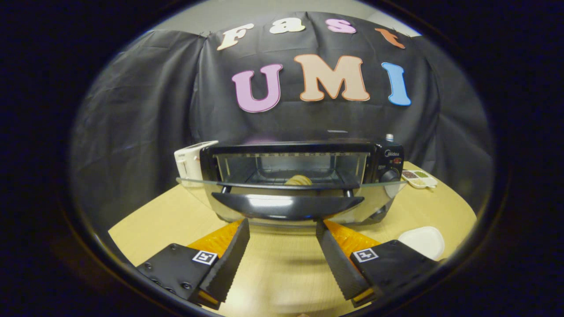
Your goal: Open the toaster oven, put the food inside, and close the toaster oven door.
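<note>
Your gripper (282, 224) is spread wide and holds nothing — its fingertips sit just below the handle (287, 206) of the dropped-open glass door (379, 193). The toaster oven (304, 171) stands toward the table's (167, 215) far edge, with the food (298, 180) on its rack — a white dish (424, 241) lies near the right edge.

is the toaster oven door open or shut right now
Open. The glass door is swung down flat, its handle just ahead of the open gripper, and the food sits inside the toaster oven.
</note>
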The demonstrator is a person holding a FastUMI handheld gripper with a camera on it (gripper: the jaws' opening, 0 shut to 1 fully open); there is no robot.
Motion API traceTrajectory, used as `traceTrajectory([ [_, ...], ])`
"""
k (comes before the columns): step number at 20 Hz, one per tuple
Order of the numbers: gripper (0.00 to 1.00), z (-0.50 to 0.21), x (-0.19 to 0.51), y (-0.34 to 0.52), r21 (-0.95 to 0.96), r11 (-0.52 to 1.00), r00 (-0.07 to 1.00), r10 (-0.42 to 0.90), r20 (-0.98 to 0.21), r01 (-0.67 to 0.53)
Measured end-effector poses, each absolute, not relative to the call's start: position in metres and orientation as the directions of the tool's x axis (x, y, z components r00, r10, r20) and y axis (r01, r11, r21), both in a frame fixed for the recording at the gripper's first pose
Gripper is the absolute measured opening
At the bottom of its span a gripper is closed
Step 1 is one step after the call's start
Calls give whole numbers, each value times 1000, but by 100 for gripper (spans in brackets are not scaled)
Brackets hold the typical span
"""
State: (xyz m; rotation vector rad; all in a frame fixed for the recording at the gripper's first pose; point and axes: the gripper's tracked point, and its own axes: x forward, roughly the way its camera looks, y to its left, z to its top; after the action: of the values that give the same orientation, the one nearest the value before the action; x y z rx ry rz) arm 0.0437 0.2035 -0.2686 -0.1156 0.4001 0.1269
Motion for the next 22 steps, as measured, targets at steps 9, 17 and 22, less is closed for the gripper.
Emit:
traceTrajectory([
  [9, 96, -243, 64, 197, -151, 979, 937, 76, -341, -135],
  [17, 96, -230, 101, 193, -205, 970, 942, 61, -331, -134],
  [22, 96, -210, 86, 194, -145, 978, 945, 98, -313, -150],
])
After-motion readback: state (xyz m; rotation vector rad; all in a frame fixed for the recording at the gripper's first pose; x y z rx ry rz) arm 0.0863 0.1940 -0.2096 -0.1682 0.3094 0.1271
